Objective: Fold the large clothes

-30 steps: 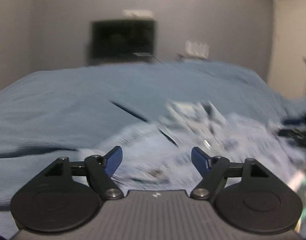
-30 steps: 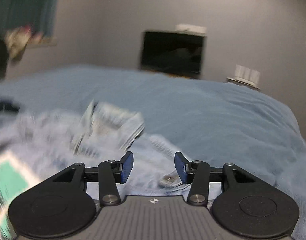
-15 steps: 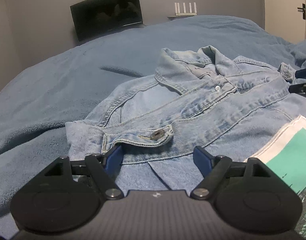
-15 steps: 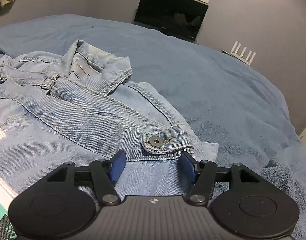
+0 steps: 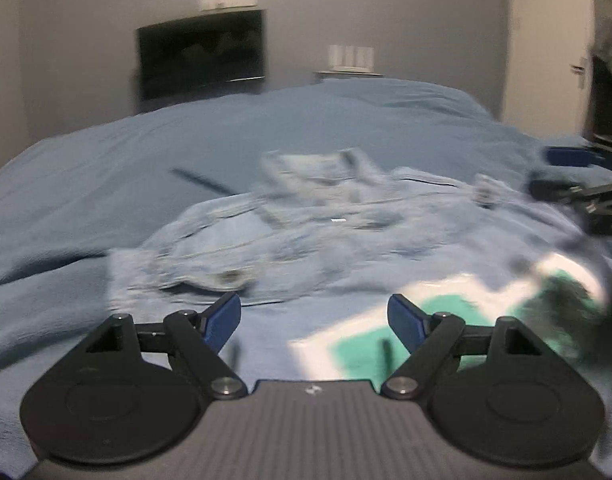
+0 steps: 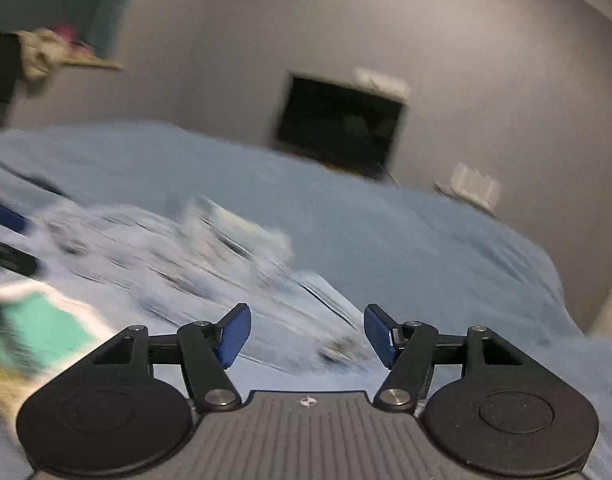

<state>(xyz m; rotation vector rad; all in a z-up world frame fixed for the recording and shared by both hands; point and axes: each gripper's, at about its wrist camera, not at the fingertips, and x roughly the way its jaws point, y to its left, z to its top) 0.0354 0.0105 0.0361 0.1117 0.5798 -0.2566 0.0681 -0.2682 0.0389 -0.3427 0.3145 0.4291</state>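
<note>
Your left gripper (image 5: 314,318) is standing wide, its 2 blue pads apart with nothing pinched between them, hanging just above the near edge of the denim jacket (image 5: 326,224). Your right gripper (image 6: 307,334) is opening its jaws at this moment, and no cloth is sitting between its pads either; only the jacket's blurred fabric is showing behind the gap. Both views are smearing with motion, so fine detail on the garment is hard to read. You are looking at the jacket lying spread on the blue bed cover (image 5: 106,184), collar (image 5: 318,168) toward the far side of the bed and a buttoned cuff (image 5: 210,280) lying close to your left gripper's left pad. A white and teal printed garment (image 5: 446,308) is lying on the near right part of the jacket in the left view, just beyond the right pad, and the same piece is showing at the lower left of the right view. Your right gripper is also appearing at the right edge of the left view, beside the jacket's far sleeve end, and your left one is peeking in at the left edge of the right view. Beyond the bed, a dark screen (image 5: 202,56) is hanging on the grey wall.
</note>
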